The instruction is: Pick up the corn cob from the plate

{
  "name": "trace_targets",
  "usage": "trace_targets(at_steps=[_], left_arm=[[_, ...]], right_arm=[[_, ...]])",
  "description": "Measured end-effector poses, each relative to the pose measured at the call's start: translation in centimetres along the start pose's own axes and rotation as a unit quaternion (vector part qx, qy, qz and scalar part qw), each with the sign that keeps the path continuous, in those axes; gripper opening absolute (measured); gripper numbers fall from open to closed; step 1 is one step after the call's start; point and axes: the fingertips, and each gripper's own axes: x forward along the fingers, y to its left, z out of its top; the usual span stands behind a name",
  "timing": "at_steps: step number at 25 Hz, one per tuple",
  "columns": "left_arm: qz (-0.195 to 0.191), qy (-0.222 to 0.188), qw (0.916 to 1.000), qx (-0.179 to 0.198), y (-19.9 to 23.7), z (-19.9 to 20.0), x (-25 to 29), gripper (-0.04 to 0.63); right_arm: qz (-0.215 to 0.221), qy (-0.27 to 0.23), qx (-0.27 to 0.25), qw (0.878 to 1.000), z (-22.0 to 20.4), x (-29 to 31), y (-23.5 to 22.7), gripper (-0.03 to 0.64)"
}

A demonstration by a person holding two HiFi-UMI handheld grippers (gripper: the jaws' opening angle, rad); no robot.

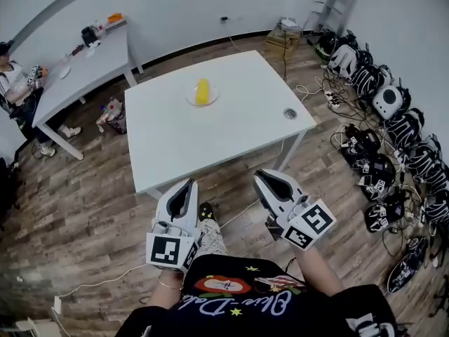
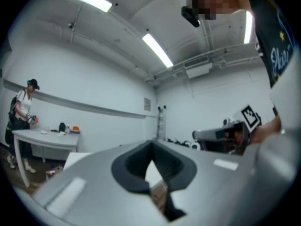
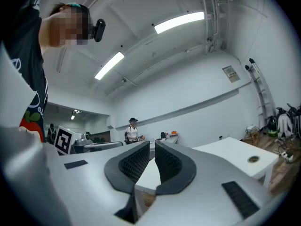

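A yellow corn cob point(image 1: 203, 91) lies on a small pale plate point(image 1: 213, 99) toward the far side of the white table point(image 1: 210, 139). Both grippers are held close to my body, over the wooden floor and short of the table's near edge. My left gripper point(image 1: 189, 183) points at the table with its jaws together and nothing in them; in its own view the dark pads point(image 2: 136, 166) meet at the tip. My right gripper point(image 1: 261, 175) is likewise shut and empty, its ribbed pads point(image 3: 136, 164) nearly touching. The corn does not show in either gripper view.
A round grommet point(image 1: 290, 113) sits near the table's right edge. A second table point(image 1: 84, 69) with small items stands at the back left, a person point(image 1: 17, 83) beside it. Black-and-white gear and cables point(image 1: 393, 139) line the right wall. A bag point(image 1: 112, 114) lies on the floor.
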Motion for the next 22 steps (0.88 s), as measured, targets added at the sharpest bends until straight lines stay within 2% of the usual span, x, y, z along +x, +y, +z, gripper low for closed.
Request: trace_targets(at_steps=[4,8,14,16,19,20,22], left_arm=[[-0.024,-0.011,0.9996,0.006,5.5,-0.1,7.7,-0.002],[-0.047,-0.007,0.9988,0.006,11.2,-0.3,14.5,-0.002],[-0.079,0.003,0.9969,-0.006,18.9,-0.8,21.9,-0.002],[-0.086,0.009,0.9961,-0.015,20.5,-1.4,23.5,-0.002],[-0.089,0.021,0.9953,-0.033,22.2,-2.4,25.6,-0.002],[-0.089,0.024,0.9950,-0.038,22.6,-2.7,26.2,-0.002],[-0.085,0.026,0.9948,-0.048,23.5,-3.1,26.8,-0.002]], right_arm=[[-0.019,-0.011,-0.020,1.000,1.5,8.0,-5.6,0.015],[-0.033,-0.009,-0.014,0.999,2.1,16.4,-10.1,0.015],[-0.071,-0.009,-0.001,0.997,1.7,26.8,-15.6,0.015],[-0.077,0.017,-0.002,0.997,0.6,29.5,-17.0,0.017],[-0.072,0.098,-0.002,0.993,-2.5,33.7,-19.5,0.022],[-0.070,0.126,-0.001,0.990,-3.6,35.0,-20.3,0.048],[-0.080,0.184,0.001,0.980,-6.1,37.5,-22.3,0.183]])
